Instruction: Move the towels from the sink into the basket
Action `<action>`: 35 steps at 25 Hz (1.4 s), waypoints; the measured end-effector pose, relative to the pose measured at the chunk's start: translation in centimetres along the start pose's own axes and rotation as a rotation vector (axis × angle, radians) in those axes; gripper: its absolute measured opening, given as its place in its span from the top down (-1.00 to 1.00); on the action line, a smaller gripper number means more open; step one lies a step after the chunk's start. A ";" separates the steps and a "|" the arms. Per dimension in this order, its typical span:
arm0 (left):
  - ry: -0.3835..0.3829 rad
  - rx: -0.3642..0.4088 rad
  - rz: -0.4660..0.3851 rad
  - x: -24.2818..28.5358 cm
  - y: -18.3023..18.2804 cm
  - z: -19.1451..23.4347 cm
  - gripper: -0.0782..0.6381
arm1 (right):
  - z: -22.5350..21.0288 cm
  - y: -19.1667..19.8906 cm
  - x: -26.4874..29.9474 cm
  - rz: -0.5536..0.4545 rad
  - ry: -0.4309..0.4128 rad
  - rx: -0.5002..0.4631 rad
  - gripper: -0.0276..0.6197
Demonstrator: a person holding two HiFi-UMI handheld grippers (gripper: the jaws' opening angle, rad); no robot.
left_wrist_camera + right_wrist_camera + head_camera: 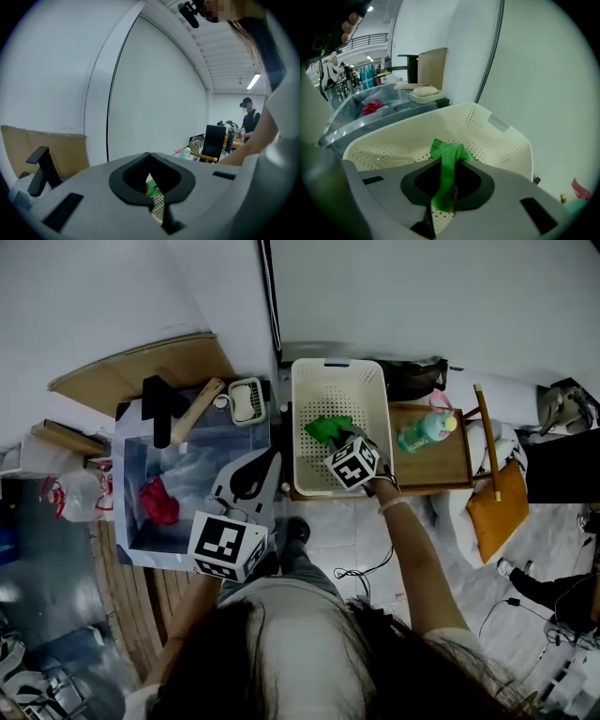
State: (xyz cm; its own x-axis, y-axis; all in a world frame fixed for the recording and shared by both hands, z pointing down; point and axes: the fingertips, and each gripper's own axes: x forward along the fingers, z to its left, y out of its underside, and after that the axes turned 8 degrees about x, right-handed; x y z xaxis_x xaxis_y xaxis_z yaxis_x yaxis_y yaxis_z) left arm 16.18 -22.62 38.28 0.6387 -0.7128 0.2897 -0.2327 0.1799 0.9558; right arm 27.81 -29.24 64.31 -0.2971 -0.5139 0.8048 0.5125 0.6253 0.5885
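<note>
A cream perforated basket (311,381) stands right of the sink (128,474). My right gripper (349,437) hangs inside the basket, shut on a green towel (325,430). In the right gripper view the green towel (445,151) drapes out from between the jaws of that gripper (450,165), just above the basket (497,136) floor. A red towel (158,502) lies crumpled in the sink, also visible as the red towel (371,107) in the right gripper view. My left gripper (265,463) hovers over the sink's right rim, its jaws closed on nothing; its tips (149,155) meet.
A black faucet (157,399), a wooden board (197,411) and a soap dish (247,399) sit at the sink's far edge. Right of the basket a green bottle (424,430) rests on a wooden table (441,470). An orange cushion (497,507) lies beyond it.
</note>
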 end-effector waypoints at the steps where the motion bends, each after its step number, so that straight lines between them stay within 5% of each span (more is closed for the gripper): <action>1: -0.004 0.000 0.002 -0.1 0.0 0.1 0.76 | -0.1 0.4 0.5 0.021 -0.003 0.000 0.69; 14: -0.055 -0.016 0.004 -2.0 0.7 1.9 0.76 | -0.4 4.1 3.1 0.217 -0.024 -0.005 0.47; 35: 0.004 -0.020 -0.045 -6.5 0.8 2.8 0.76 | 2.7 -0.6 -4.3 -0.006 0.121 0.189 0.56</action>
State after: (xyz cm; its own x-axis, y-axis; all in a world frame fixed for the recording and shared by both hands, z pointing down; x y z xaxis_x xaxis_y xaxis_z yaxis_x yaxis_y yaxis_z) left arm 9.78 -19.74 37.04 0.6511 -0.7178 0.2467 -0.1890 0.1615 0.9686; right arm 26.57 -25.82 60.73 -0.1951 -0.5771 0.7930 0.3473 0.7155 0.6061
